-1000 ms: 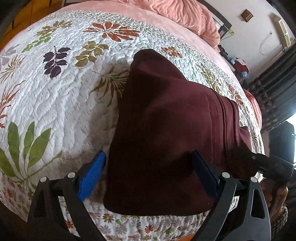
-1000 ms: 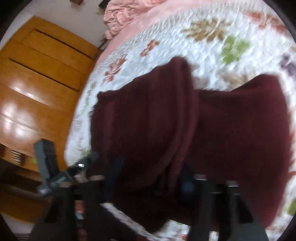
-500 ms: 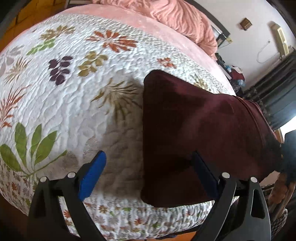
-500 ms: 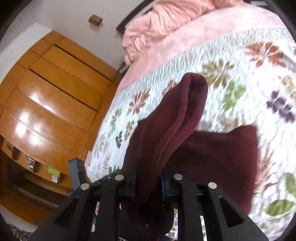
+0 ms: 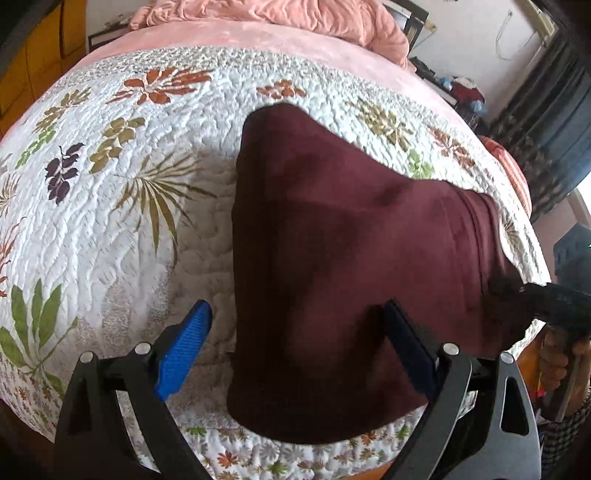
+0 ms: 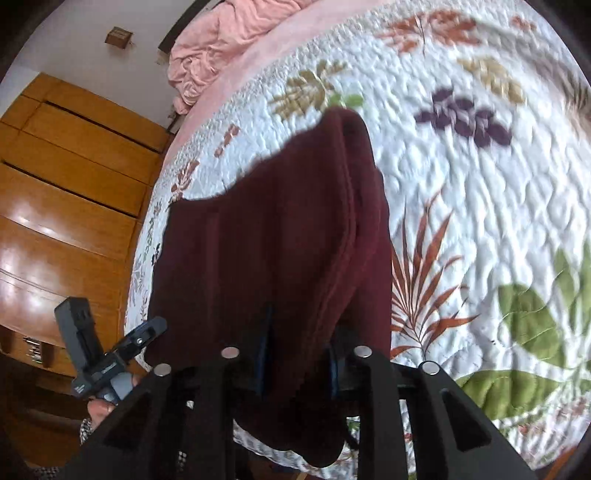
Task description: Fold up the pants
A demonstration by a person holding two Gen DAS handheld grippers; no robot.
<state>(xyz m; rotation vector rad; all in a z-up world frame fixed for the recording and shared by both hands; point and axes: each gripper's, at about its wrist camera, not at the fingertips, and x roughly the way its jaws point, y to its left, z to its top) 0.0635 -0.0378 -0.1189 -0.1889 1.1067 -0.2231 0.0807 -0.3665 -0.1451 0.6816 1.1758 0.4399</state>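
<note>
Dark maroon pants (image 5: pixel 332 240) lie folded on a floral quilt (image 5: pixel 129 221). My left gripper (image 5: pixel 295 350) hovers open over their near edge, and its blue pads (image 5: pixel 184 347) pinch nothing. The left edge of the pants lies between the fingers. In the right wrist view the pants (image 6: pixel 266 240) rise from the quilt (image 6: pixel 480 221) into my right gripper (image 6: pixel 299 358). Its narrow jaws are opening, with a thick folded edge still pressed between the pads. The left wrist view shows the right gripper (image 5: pixel 532 291) at the pants' right edge, which it holds raised.
Pink bedding (image 5: pixel 277 14) is heaped at the bed's far end. A wooden wardrobe (image 6: pixel 66 184) stands beside the bed. The quilt's near edge (image 5: pixel 258 458) drops off just below the pants. A hand (image 5: pixel 554 362) holds the right gripper at the bed's corner.
The right gripper narrowed onto the pants' edge, lifted it and carried it sideways across the bed. The raised cloth has since sunk flatter. The left gripper stayed open while it shifted along the quilt.
</note>
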